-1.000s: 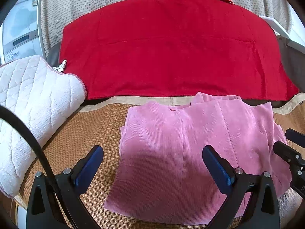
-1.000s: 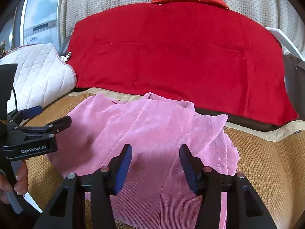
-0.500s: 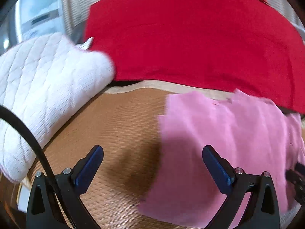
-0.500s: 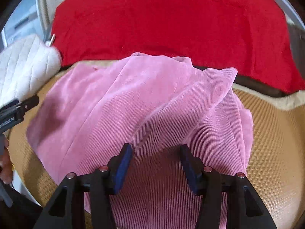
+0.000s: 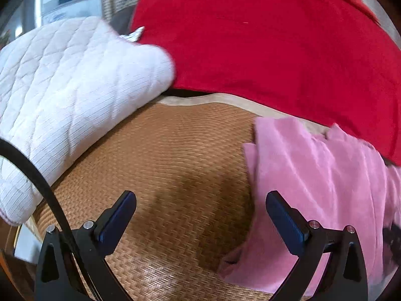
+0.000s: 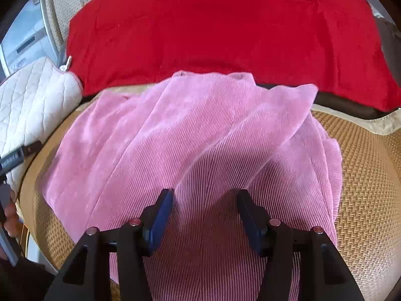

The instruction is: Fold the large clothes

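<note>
A pink corduroy garment (image 6: 200,135) lies folded on a woven brown mat (image 6: 363,175). In the left wrist view it (image 5: 313,175) lies at the right, with its left edge between my fingers' line and the mat. My left gripper (image 5: 200,215) is open and empty above bare mat (image 5: 163,163), left of the garment. My right gripper (image 6: 205,213) is open and empty, low over the garment's near part. The left gripper's tip (image 6: 22,151) shows at the left edge of the right wrist view.
A red blanket (image 5: 275,50) covers the back, also in the right wrist view (image 6: 225,30). A white quilted cushion (image 5: 62,87) lies at the left on the mat's edge. A white appliance (image 5: 67,2) stands at the far left.
My left gripper has swung left, off the garment and over bare mat. My right gripper has moved forward and down, close over the garment. Both stay open.
</note>
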{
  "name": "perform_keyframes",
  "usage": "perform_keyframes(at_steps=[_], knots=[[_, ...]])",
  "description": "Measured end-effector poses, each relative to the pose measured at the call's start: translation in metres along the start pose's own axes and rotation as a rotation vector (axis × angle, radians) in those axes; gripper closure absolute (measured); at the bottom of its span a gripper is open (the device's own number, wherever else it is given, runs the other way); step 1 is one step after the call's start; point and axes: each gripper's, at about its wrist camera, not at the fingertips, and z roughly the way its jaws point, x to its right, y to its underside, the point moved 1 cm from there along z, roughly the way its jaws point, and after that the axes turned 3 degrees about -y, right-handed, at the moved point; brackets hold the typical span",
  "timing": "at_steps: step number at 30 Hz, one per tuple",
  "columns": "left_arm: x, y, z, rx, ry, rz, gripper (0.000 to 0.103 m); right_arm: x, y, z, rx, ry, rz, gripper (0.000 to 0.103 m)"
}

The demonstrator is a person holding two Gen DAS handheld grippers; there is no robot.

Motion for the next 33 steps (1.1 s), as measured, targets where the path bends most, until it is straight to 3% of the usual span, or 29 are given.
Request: perform_keyframes(at_steps=[6, 8, 11, 13, 20, 23, 26, 33], knots=[[0.032, 0.006, -0.001, 0.016, 0.035, 0.114, 0.000, 0.019, -0.010, -0.015, 0.050, 0.007, 0.049, 0.044], [0.042, 0.011, 0.005, -0.015, 0.066, 0.140, 0.000, 0.034, -0.012, -0.013, 0.038, 0.005, 0.101, 0.044], [0.057, 0.019, 0.018, -0.059, 0.038, 0.201, 0.000, 0.058, -0.009, 0.002, -0.048, -0.069, 0.181, 0.044], [0.061, 0.020, 0.016, -0.053, 0.038, 0.211, 0.000, 0.061, -0.008, 0.002, -0.039, -0.082, 0.170, 0.044], [0.077, 0.021, -0.016, 0.080, 0.029, 0.255, 0.000, 0.050, -0.012, -0.021, 0.034, -0.071, 0.123, 0.044], [0.082, 0.018, -0.025, 0.131, 0.032, 0.275, 0.000, 0.047, -0.012, -0.018, 0.027, -0.070, 0.112, 0.044], [0.089, 0.018, -0.032, 0.163, 0.051, 0.295, 0.000, 0.046, -0.007, -0.001, -0.052, -0.054, 0.113, 0.044], [0.101, 0.022, -0.045, 0.205, 0.074, 0.341, 0.000, 0.036, -0.010, -0.008, 0.011, -0.044, 0.097, 0.044]])
